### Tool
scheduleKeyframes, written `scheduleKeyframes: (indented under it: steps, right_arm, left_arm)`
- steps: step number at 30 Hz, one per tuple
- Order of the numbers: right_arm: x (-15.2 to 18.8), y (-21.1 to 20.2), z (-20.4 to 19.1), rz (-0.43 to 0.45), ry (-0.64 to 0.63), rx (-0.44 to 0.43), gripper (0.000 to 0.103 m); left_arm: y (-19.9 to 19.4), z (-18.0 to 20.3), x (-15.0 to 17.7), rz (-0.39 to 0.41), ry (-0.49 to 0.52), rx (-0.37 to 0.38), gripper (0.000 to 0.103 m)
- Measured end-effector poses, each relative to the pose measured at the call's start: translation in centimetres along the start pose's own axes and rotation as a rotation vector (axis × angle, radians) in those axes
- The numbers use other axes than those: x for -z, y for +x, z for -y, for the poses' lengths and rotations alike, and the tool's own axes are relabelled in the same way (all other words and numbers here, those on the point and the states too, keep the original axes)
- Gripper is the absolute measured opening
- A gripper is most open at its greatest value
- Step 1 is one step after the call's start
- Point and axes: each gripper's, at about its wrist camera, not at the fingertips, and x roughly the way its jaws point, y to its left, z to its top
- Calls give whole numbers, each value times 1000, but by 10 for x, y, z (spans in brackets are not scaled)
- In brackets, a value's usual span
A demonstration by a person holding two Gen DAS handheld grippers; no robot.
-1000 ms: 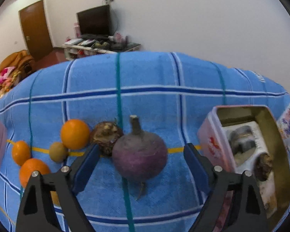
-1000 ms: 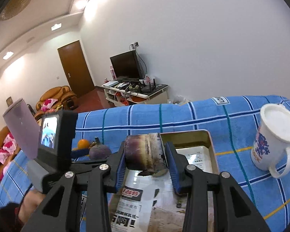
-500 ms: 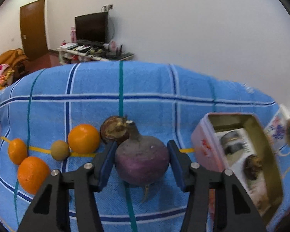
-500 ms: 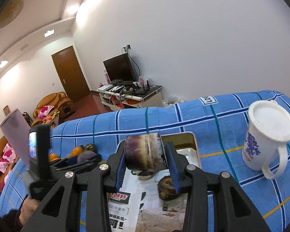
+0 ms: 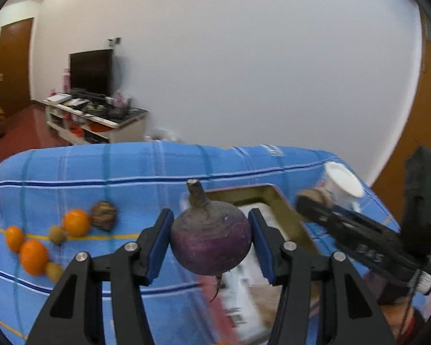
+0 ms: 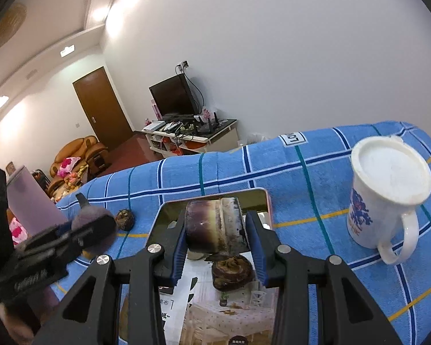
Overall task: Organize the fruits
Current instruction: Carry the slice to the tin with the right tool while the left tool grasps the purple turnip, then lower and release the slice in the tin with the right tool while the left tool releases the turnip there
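Note:
My left gripper (image 5: 211,237) is shut on a purple turnip (image 5: 210,241) and holds it in the air over the near edge of the gold tin box (image 5: 275,198). My right gripper (image 6: 215,235) is shut on a dark brown, cylinder-shaped fruit (image 6: 214,227) above the tin box (image 6: 169,210), which is lined with printed paper. A brown round fruit (image 6: 232,270) lies inside the box. The left gripper with the turnip (image 6: 93,230) shows at the left of the right wrist view. The right gripper (image 5: 316,201) shows at the right of the left wrist view.
Oranges (image 5: 77,222) and small brown fruits (image 5: 56,234) lie in a row on the blue checked cloth (image 5: 129,172), with a dark brown fruit (image 5: 103,215) beside them. A white mug (image 6: 388,192) stands right of the box. A pink cup (image 6: 31,204) stands at the left.
My left gripper closed on the turnip, lifted it off the cloth and carried it right toward the tin box. My right gripper kept its hold and stayed over the box.

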Motion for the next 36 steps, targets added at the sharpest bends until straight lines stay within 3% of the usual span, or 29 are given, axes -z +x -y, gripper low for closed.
scheduleKeyframes:
  steps: [7,9,13,19,22,25,26,31,36]
  right_arm:
    - [-1,8,15,-34,29,-14,41]
    - [0,14,21,-55,48,-28,41]
    - [0,22,17,-77,23,-28,41]
    - [8,38,-3,-136,-36,-61,41]
    - [10,45,-5,-162,-42,-74,41]
    - [12,45,-5,-164,-52,-70,41]
    - [13,46,-6,-177,-54,-72,41]
    - [15,48,-4,-202,-31,-94,42]
    - [14,44,-1,-187,-5,-111,49]
  left_arm:
    - [18,37,17,-57,16,46,55]
    - [22,40,21,-66,18,58,47]
    - [25,49,27,-75,80,6,46]
    - [35,44,35,-106,79,-35,46]
    - [31,40,35,-102,80,-54,56]
    - [25,39,37,-85,108,-115,80]
    - [23,39,37,-79,114,-130,83]
    - [17,31,39,-64,112,-181,92]
    - [17,23,39,-72,83,-186,92]
